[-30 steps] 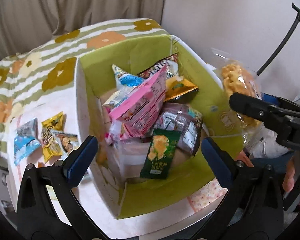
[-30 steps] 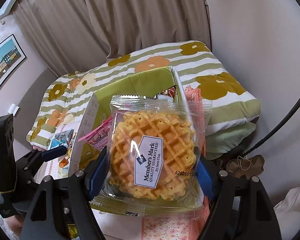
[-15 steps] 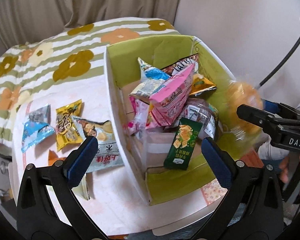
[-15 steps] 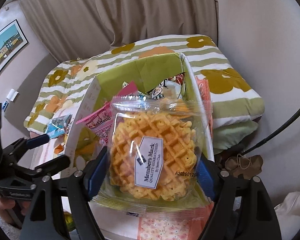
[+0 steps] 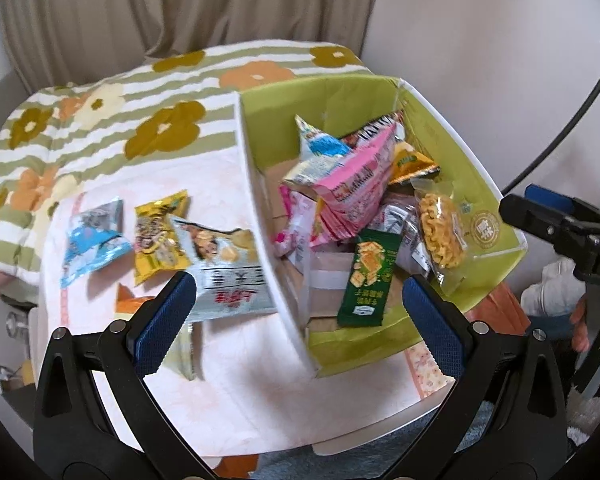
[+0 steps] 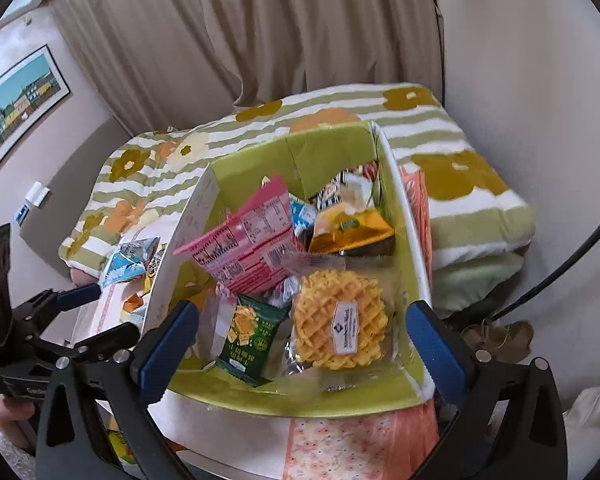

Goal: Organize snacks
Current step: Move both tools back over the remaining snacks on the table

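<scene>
A green-lined cardboard box [image 6: 404,220] holds several snack packs. A clear-wrapped waffle [image 6: 342,324] lies in its near right corner beside a green cracker pack [image 6: 248,334] and a pink pack [image 6: 252,252]. My right gripper [image 6: 300,340] is open and empty just above the box's near edge. The waffle also shows in the left wrist view [image 5: 440,230], inside the box [image 5: 472,168]. My left gripper [image 5: 296,320] is open and empty over the box's left wall, with loose packs on the table: white [image 5: 224,276], yellow [image 5: 160,236], blue [image 5: 94,240].
The table wears a pale floral cloth [image 5: 228,368]. A striped flowered blanket [image 5: 120,120] lies behind it, with curtains and a wall beyond. An orange pack [image 5: 130,304] lies under my left finger. A black cable [image 6: 572,256] curves at the right.
My right gripper has opened and the waffle has dropped into the box's near right corner. My left gripper has swung left, bringing the loose packs on the table into view.
</scene>
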The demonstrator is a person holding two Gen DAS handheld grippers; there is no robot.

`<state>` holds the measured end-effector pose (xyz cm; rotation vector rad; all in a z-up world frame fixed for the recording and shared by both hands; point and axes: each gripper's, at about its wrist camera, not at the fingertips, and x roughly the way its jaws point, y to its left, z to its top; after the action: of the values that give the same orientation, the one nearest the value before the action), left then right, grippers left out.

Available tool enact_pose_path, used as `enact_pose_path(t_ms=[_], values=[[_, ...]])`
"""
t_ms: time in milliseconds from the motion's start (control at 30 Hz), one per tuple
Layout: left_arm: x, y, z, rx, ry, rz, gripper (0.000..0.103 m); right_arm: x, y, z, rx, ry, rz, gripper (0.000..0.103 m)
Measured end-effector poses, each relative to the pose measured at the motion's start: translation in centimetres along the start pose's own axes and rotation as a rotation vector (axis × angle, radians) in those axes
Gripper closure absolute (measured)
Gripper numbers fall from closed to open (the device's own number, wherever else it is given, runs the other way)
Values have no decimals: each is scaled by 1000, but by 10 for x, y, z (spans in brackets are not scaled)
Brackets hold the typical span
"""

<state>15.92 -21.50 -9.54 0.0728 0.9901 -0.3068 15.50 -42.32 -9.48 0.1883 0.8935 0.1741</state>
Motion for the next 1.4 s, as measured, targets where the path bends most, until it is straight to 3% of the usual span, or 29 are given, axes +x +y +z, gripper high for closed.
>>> enact_pose_path(t_ms=[333,700,867,1067,1400], values=[[-43,49,-24,-152,-55,104,1,-18,37,16,-37,-70,125,0],[-71,139,-41,-275,-83,158,1,-2,123,28,-179,-69,178,0],[-66,194,-30,-304,-63,134,1,28,170,33,-183,-33,171,0],[-45,258,-5,-320,-22,42,1,74,228,39,-180,28,131,0],[9,330,31,-280,76,-52,1,175,264,57,-106,178,-1,0]])
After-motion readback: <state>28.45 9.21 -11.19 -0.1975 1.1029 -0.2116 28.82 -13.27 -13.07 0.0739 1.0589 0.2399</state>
